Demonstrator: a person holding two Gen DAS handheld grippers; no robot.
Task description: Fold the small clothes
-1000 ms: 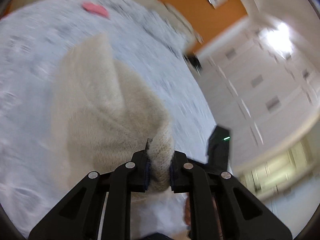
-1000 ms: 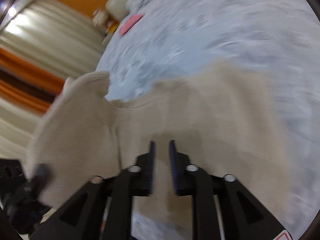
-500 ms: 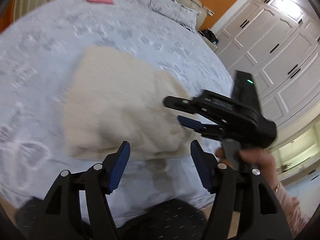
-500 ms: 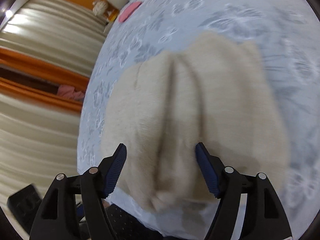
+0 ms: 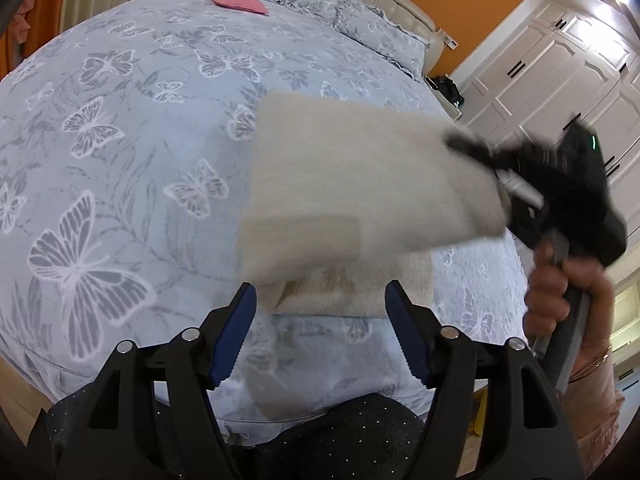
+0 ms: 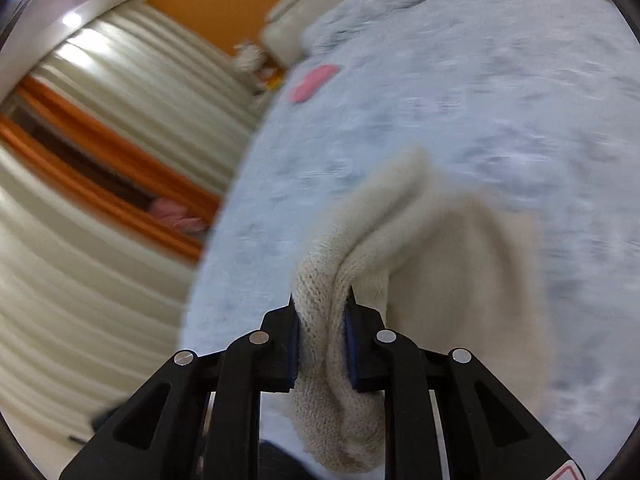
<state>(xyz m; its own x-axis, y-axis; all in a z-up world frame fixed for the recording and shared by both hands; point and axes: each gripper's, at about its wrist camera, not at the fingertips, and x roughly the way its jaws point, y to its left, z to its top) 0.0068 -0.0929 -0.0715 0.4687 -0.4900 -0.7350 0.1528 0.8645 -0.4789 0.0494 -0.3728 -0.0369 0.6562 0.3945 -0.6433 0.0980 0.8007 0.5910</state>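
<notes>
A cream knitted garment [image 5: 352, 184] lies folded near the bed's front edge, its right side lifted off the cover. My right gripper [image 6: 322, 308] is closing, its blue pads pressing a thick bunched fold of the garment [image 6: 440, 264]. In the left wrist view that same right gripper [image 5: 480, 156] shows at the right, blurred, with a hand on its handle. My left gripper [image 5: 320, 308] hovers just in front of the garment's near edge. Its jaws are opening, wide apart, with nothing gripped between them.
The bed [image 5: 120, 128] has a blue cover with white butterflies. A pink item [image 5: 239, 1] lies far back near the pillows [image 5: 360, 12]. White wardrobe doors [image 5: 560, 60] stand to the right, striped curtains [image 6: 100, 160] to the left. The person's dark dotted clothing [image 5: 320, 432] is below.
My left gripper let go of the garment, opened wide and drew back. My right gripper opened, then shut on the garment's right edge and lifted it.
</notes>
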